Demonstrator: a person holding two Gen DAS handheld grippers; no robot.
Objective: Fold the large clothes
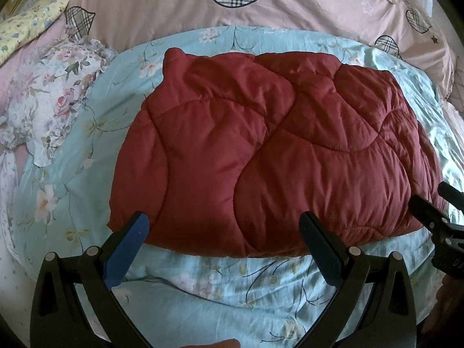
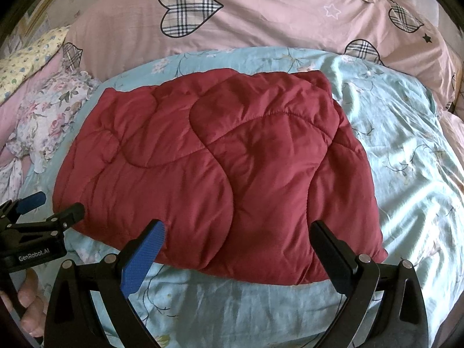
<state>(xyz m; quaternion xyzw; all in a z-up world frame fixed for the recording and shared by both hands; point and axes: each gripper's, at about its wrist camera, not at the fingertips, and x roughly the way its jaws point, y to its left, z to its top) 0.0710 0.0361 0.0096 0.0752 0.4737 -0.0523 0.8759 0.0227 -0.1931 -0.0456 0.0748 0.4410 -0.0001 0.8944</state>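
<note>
A dark red quilted padded garment (image 1: 272, 150) lies folded into a thick rectangle on a light blue floral sheet (image 1: 203, 287); it also shows in the right wrist view (image 2: 220, 174). My left gripper (image 1: 224, 224) is open and empty, its fingers wide apart just in front of the garment's near edge. My right gripper (image 2: 237, 232) is open and empty too, hovering at the near edge. The right gripper shows at the right of the left wrist view (image 1: 435, 203), and the left gripper at the left of the right wrist view (image 2: 49, 206).
A pink duvet with plaid hearts (image 2: 261, 20) lies behind the garment. A floral ruffled pillow (image 1: 55, 98) and a yellow flowered cloth (image 1: 26, 26) sit at the left. The blue sheet (image 2: 406, 150) extends to the right of the garment.
</note>
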